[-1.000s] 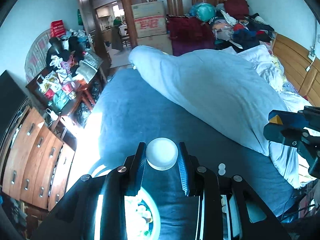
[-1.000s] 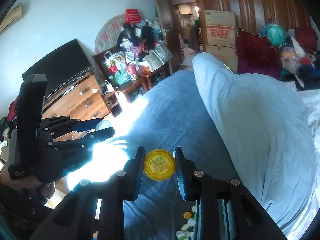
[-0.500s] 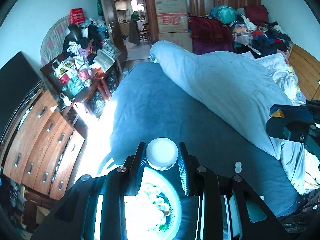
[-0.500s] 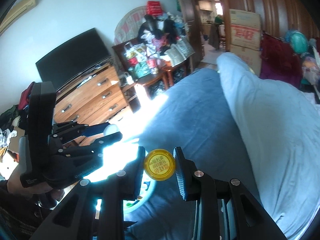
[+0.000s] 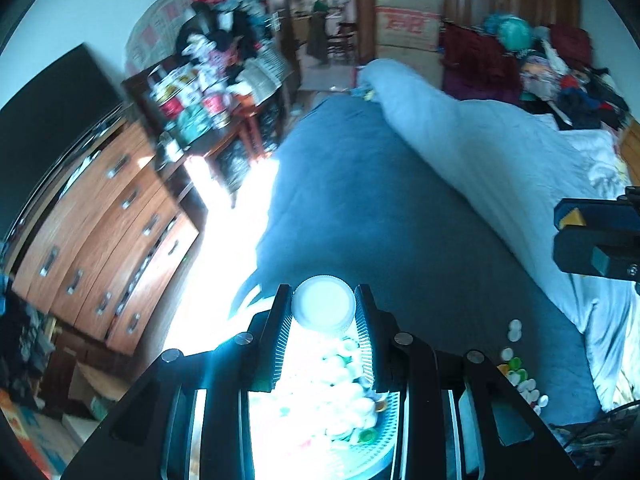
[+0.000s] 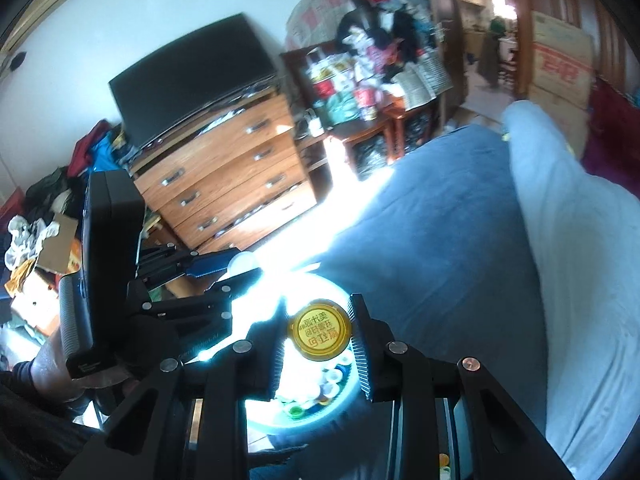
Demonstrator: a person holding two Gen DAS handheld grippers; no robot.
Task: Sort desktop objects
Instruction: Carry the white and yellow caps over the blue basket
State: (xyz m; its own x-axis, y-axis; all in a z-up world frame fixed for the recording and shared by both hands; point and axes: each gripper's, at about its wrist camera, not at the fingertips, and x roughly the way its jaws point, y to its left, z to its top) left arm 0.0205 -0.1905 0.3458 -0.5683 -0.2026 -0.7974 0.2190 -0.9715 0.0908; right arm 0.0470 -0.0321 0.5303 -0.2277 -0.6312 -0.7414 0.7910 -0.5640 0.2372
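Note:
My left gripper (image 5: 323,304) is shut on a white bottle cap (image 5: 323,307). It hangs over a round pale-green basket (image 5: 386,420) full of caps, washed out by sunlight. My right gripper (image 6: 319,334) is shut on a yellow cap (image 6: 320,334) with printed characters, above the same basket (image 6: 320,416). In the right wrist view the left gripper (image 6: 224,270) shows at the left, held by a hand (image 6: 52,364), with the white cap (image 6: 242,262) at its tips. The right gripper's body (image 5: 596,236) shows at the right edge of the left wrist view.
Several loose caps (image 5: 520,376) lie on the dark blue bedspread (image 5: 400,220) right of the basket. A pale blue duvet (image 5: 500,168) is heaped further right. A wooden chest of drawers (image 6: 232,176) with a TV (image 6: 192,76) and a cluttered side table (image 6: 360,92) stand beyond the bed's left edge.
Both grippers have swung left across the bed, each still holding its cap. The basket has come from the bottom edge to right under both sets of fingers.

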